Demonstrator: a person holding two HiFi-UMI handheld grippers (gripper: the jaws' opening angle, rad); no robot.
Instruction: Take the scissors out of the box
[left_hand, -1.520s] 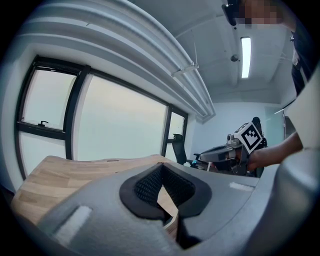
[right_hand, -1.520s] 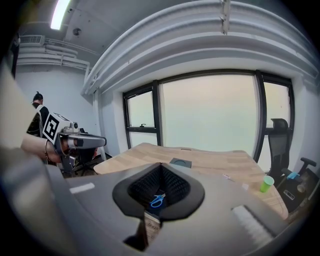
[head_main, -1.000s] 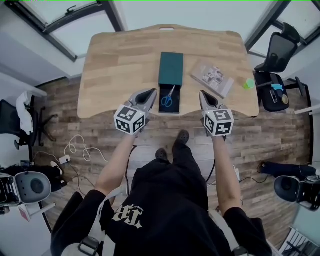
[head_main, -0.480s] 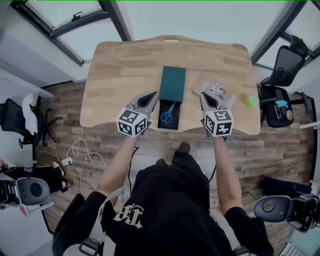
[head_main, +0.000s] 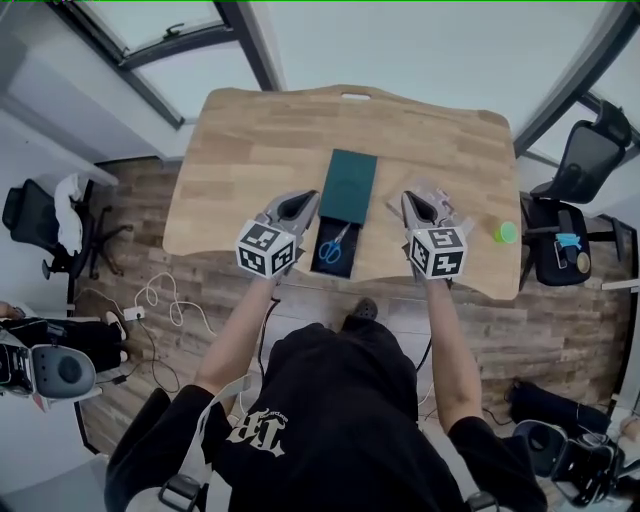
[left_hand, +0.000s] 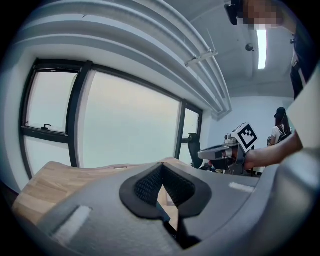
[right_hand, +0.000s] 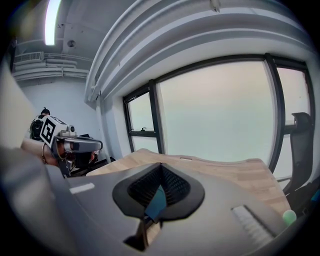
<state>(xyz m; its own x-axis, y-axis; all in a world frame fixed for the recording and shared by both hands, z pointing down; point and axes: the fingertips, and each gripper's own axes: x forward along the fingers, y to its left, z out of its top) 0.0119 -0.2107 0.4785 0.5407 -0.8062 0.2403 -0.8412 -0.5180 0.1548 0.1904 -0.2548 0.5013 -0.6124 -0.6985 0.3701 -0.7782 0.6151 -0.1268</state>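
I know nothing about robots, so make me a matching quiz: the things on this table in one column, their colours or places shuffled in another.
Things:
1 scissors
2 box
3 small round thing
4 clear packet

Descriptions:
A bright green, near the right edge of the table
B blue-handled, in the box's open tray
C partly behind the right gripper
D dark green, mid-table

Pairs: 1-B, 2-D, 3-A, 4-C

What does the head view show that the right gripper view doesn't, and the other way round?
Only the head view: the blue-handled scissors in the open end of the box, and the person's black shirt. Only the right gripper view: the ceiling with its strip light. Both: the wooden table, the windows, the left tool and a small green thing at the table's right edge.
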